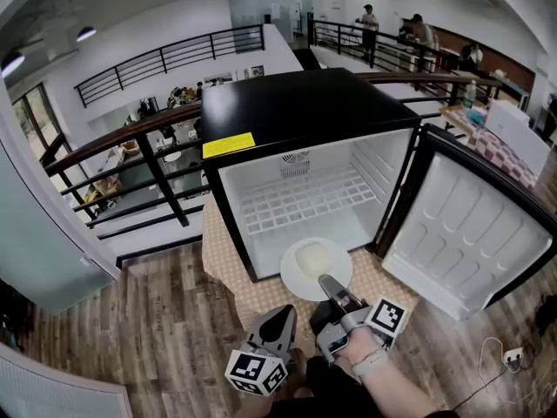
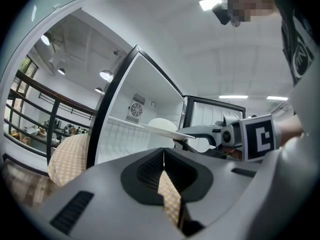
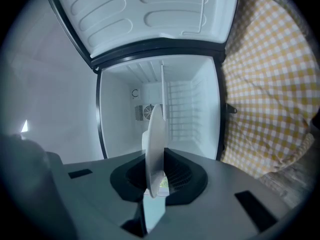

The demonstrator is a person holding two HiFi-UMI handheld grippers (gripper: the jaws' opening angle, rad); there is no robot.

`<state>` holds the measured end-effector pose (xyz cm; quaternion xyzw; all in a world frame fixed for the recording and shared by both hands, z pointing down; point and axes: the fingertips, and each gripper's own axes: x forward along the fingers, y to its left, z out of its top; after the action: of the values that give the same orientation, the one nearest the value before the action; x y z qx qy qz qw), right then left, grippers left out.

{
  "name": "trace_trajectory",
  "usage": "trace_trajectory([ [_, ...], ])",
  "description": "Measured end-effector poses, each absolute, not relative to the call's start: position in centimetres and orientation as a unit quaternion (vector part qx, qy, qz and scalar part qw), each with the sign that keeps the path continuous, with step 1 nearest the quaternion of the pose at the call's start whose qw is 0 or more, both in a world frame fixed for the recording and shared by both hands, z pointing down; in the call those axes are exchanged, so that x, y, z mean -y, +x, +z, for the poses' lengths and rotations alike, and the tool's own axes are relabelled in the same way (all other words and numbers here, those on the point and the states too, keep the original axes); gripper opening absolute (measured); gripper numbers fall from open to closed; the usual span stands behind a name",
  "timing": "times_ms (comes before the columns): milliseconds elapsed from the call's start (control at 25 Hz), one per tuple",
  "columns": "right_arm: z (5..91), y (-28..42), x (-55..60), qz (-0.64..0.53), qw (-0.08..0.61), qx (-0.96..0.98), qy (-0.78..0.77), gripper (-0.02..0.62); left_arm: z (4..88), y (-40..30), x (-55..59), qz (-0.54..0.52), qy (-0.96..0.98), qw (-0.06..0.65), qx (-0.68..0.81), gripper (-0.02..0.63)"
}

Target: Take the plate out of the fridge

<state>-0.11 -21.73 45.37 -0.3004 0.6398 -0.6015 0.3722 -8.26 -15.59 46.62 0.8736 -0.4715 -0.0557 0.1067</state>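
Note:
A round white plate (image 1: pixel 315 266) sits at the front lip of the open black mini fridge (image 1: pixel 296 111), partly out over the checked cloth. My right gripper (image 1: pixel 329 284) is shut on its near rim; in the right gripper view the plate (image 3: pixel 156 149) stands edge-on between the jaws of that gripper (image 3: pixel 156 184). My left gripper (image 1: pixel 285 314) hangs lower left of the plate, shut and holding nothing. In the left gripper view, the left gripper (image 2: pixel 164 169) looks toward the plate (image 2: pixel 160 126) and the right gripper (image 2: pixel 200 131).
The fridge door (image 1: pixel 470 225) swings wide open to the right. A white wire shelf (image 1: pixel 300 198) crosses the otherwise bare interior. The fridge rests on a yellow checked cloth (image 1: pixel 261 299). A dark railing (image 1: pixel 157 159) runs behind it, and wooden floor (image 1: pixel 148 320) lies to the left.

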Motion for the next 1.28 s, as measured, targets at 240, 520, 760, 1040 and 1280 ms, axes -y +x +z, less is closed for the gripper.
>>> trace_trajectory([
  [240,45.9,-0.2,19.9,-0.604,0.373,-0.637,-0.302,0.054,46.8,-8.6,13.9,-0.055,0.873,0.108,0.473,0.011],
  [520,46.3,0.1,18.3,-0.604,0.375,-0.634,-0.304,0.054,46.8,-8.4,12.7,-0.056,0.875,0.106,0.469,0.011],
  [760,46.6,0.7,17.8,-0.603,0.374,-0.637,-0.301,0.054,47.0,-7.8,12.4,-0.054,0.877,0.104,0.466,0.011],
  [1040,47.0,1.0,17.6,-0.604,0.373,-0.641,-0.292,0.054,47.2,-7.5,12.3,-0.052,0.877,0.101,0.468,0.011],
  [1280,47.8,0.2,17.1,-0.614,0.361,-0.645,-0.277,0.054,48.0,-8.5,11.4,-0.043,0.867,0.104,0.485,0.011],
])
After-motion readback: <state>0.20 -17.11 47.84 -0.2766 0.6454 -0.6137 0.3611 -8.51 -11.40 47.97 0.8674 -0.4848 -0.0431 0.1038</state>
